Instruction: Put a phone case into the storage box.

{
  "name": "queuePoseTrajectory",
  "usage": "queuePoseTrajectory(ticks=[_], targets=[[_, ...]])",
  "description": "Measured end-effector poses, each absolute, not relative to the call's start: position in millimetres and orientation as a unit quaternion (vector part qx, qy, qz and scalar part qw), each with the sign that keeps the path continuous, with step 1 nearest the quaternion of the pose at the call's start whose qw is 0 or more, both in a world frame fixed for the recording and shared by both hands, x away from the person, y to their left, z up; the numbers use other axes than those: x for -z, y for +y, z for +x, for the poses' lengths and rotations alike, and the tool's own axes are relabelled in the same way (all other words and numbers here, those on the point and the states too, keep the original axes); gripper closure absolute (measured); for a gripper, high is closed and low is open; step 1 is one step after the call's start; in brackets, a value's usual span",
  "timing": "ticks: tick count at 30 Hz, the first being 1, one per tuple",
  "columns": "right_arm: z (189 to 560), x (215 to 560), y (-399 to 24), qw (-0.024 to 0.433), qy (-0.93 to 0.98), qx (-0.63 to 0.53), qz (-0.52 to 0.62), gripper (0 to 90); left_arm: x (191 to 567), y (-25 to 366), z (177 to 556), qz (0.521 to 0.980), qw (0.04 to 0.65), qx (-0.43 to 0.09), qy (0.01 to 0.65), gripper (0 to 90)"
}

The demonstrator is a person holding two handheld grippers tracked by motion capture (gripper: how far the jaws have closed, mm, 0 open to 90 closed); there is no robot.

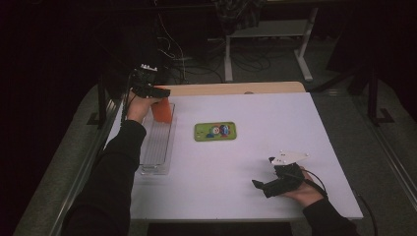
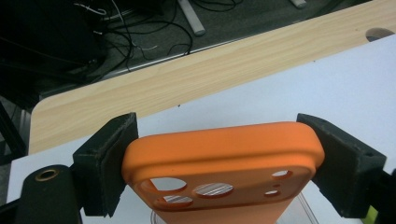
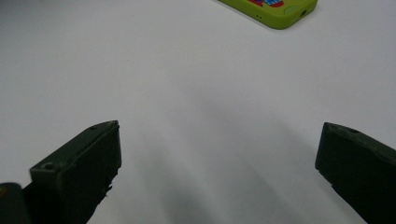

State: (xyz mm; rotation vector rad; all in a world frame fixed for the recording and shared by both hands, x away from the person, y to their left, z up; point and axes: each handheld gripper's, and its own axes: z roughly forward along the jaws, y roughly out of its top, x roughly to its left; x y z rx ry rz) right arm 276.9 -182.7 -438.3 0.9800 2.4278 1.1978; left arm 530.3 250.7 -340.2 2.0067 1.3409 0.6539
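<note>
The left gripper (image 1: 156,91) has its jaws clamped on the two long edges of an orange phone case (image 2: 224,163), holding it upright over the far end of a clear plastic tray (image 1: 158,147) at the left side of the white surface (image 1: 255,123). In the left gripper view the case's camera cutouts face the lens and the tray's ribs show through them. The right gripper (image 3: 217,172) rests low near the front right of the surface, jaws wide apart with nothing between them. A green phone case (image 1: 215,131) with a cartoon print lies flat mid-surface, well apart from both
</note>
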Motion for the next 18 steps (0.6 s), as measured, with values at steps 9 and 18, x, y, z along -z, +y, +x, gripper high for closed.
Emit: queuePoseTrajectory(ticks=[9, 18], targets=[[276.7, 437.5, -183.9, 0.129, 0.834, -0.414, 0.341, 0.0, 342.9, 248.4, 533.0, 0.754, 0.324, -0.260, 0.509, 13.3], [276.5, 437.1, -184.3, 0.129, 0.834, -0.415, 0.341, 0.0, 336.6, 252.2, 531.5, 0.738, 0.352, -0.267, 0.510, 5.6]])
